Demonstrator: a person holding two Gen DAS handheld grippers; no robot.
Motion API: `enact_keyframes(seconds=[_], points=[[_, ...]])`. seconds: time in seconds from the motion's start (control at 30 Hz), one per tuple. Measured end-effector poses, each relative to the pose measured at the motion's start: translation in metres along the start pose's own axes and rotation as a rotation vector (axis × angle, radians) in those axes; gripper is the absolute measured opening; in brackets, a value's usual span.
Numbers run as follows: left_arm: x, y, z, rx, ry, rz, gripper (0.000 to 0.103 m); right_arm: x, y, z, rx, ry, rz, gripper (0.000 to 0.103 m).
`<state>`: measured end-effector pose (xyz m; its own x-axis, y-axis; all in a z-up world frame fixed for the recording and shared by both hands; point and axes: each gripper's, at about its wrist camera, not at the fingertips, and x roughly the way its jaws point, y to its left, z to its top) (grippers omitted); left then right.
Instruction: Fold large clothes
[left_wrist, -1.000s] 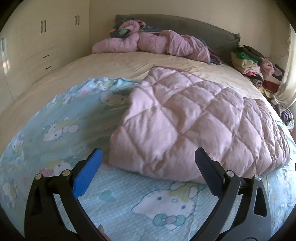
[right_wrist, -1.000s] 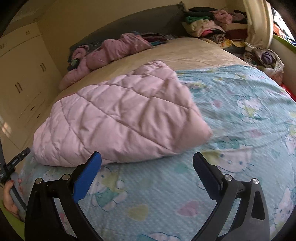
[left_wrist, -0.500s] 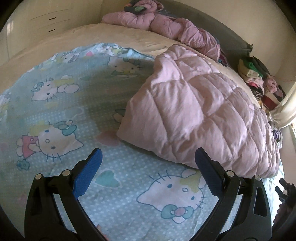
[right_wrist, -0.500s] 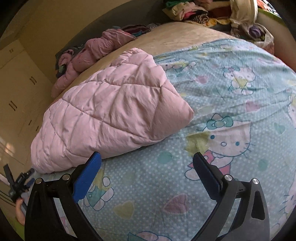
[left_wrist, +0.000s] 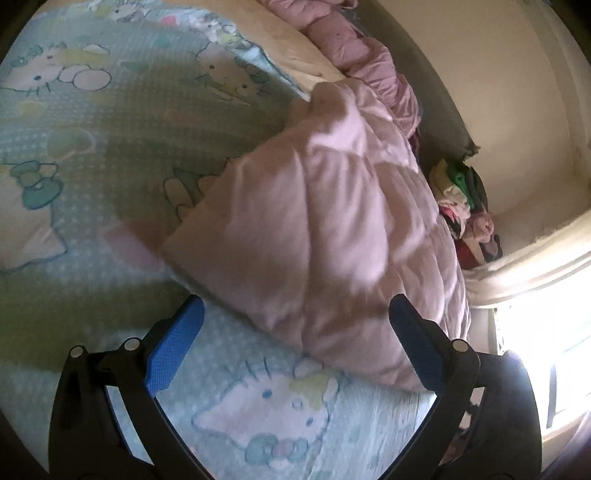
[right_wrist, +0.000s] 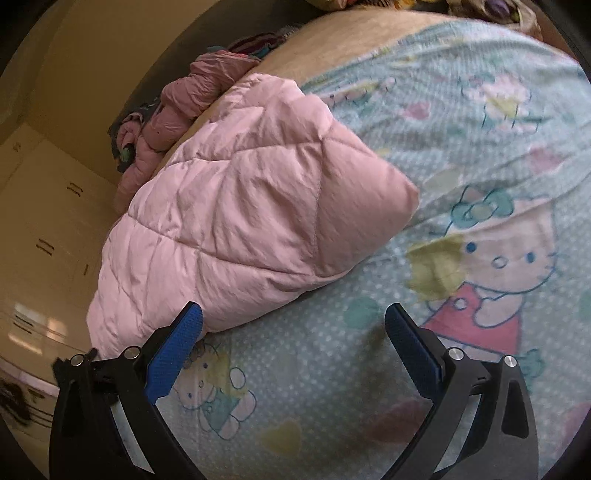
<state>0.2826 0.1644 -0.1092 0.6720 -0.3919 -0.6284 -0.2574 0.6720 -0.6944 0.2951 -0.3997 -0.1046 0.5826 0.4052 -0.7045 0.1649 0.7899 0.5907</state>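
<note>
Pink quilted coat (left_wrist: 325, 229) lies bunched on the bed, on a cartoon-cat sheet (left_wrist: 92, 155). It sits toward the left side of the right wrist view (right_wrist: 240, 221) and mid-right in the left wrist view. Both views are a bit motion-blurred.

Left gripper (left_wrist: 295, 325): jaws wide apart, holding nothing, right finger over the coat's near edge, left finger over the sheet. Whether it touches the fabric I cannot tell. Right gripper (right_wrist: 291, 328): also spread wide and empty, left finger just beside the coat's near hem, right finger over bare sheet (right_wrist: 480, 258).

Step in hand, my read: reaching in to pinch the near edge for a fold. To do it well, go for a seam or hem line rather than the puffy middle, since padding will squash and slip out of a shallow bite. Get one finger under the edge, one on top, then close fully. Grab at two well-separated points so the edge lifts straight. Avoid catching the sheet below.

Materials: the coat is puffy, diamond-stitched, slick and faintly shiny, creased, with a soft pointed corner. Sheet is thin, matte, dotted pale blue. Another pink padded garment (right_wrist: 184, 96) is heaped by the dark headboard (left_wrist: 443, 122). A pile of mixed clothes (left_wrist: 461, 192) sits at the far bedside. Gripper pads are blue and textured.
</note>
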Motion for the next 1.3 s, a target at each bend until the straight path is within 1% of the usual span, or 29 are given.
enact_keyframes(seconds=[0.1, 0.2, 0.3, 0.37, 0.63, 0.7, 0.8, 0.83, 0.9, 0.97, 1.0, 1.03, 1.07, 1.1, 1.13, 1.17, 1.2, 1.3], points=[[0.006, 0.002, 0.010, -0.026, -0.022, -0.007, 0.094, 0.008, -0.004, 0.007, 0.033, 0.003, 0.016, 0.099], [0.012, 0.005, 0.017, -0.047, -0.026, -0.018, 0.094, 0.015, -0.004, 0.017, 0.056, 0.006, 0.031, 0.099], [0.016, 0.005, 0.024, -0.043, -0.025, -0.014, 0.094, 0.023, -0.003, 0.028, 0.087, 0.013, 0.060, 0.099], [0.018, 0.004, 0.028, -0.042, -0.023, -0.015, 0.094, 0.028, -0.005, 0.036, 0.133, 0.011, 0.089, 0.099], [0.030, 0.004, 0.042, -0.009, -0.020, -0.014, 0.095, 0.045, -0.020, 0.063, 0.301, -0.015, 0.158, 0.099], [0.032, 0.005, 0.046, -0.008, -0.017, -0.009, 0.095, 0.049, -0.024, 0.068, 0.326, -0.022, 0.162, 0.099], [0.035, 0.002, 0.051, 0.000, -0.026, 0.008, 0.095, 0.054, -0.019, 0.076, 0.290, -0.033, 0.130, 0.099], [0.036, 0.002, 0.050, -0.001, -0.034, 0.011, 0.095, 0.054, -0.016, 0.077, 0.271, -0.045, 0.115, 0.098], [0.036, 0.001, 0.049, 0.006, -0.055, 0.021, 0.095, 0.055, -0.011, 0.077, 0.213, -0.071, 0.083, 0.088], [0.038, -0.003, 0.051, 0.015, -0.063, 0.026, 0.095, 0.053, -0.006, 0.076, 0.153, -0.103, 0.072, 0.073], [0.040, -0.005, 0.054, 0.016, -0.066, 0.027, 0.093, 0.053, -0.005, 0.074, 0.137, -0.113, 0.074, 0.070], [0.040, -0.007, 0.054, 0.025, -0.070, 0.028, 0.088, 0.052, -0.003, 0.073, 0.114, -0.124, 0.073, 0.065], [0.039, -0.009, 0.053, 0.036, -0.077, 0.027, 0.086, 0.050, -0.002, 0.070, 0.091, -0.133, 0.073, 0.060], [0.038, -0.011, 0.053, 0.045, -0.084, 0.027, 0.081, 0.048, 0.000, 0.069, 0.075, -0.140, 0.072, 0.057], [0.037, -0.011, 0.053, 0.054, -0.089, 0.024, 0.073, 0.047, 0.003, 0.070, 0.055, -0.146, 0.067, 0.053], [0.036, -0.013, 0.051, 0.063, -0.097, 0.024, 0.069, 0.045, 0.008, 0.070, 0.025, -0.153, 0.057, 0.050], [0.033, -0.017, 0.051, 0.078, -0.109, 0.021, 0.061, 0.044, 0.015, 0.068, 0.006, -0.157, 0.047, 0.049], [0.023, -0.030, 0.045, 0.142, -0.146, 0.034, 0.046, 0.041, 0.025, 0.068, -0.056, -0.166, 0.012, 0.044]])
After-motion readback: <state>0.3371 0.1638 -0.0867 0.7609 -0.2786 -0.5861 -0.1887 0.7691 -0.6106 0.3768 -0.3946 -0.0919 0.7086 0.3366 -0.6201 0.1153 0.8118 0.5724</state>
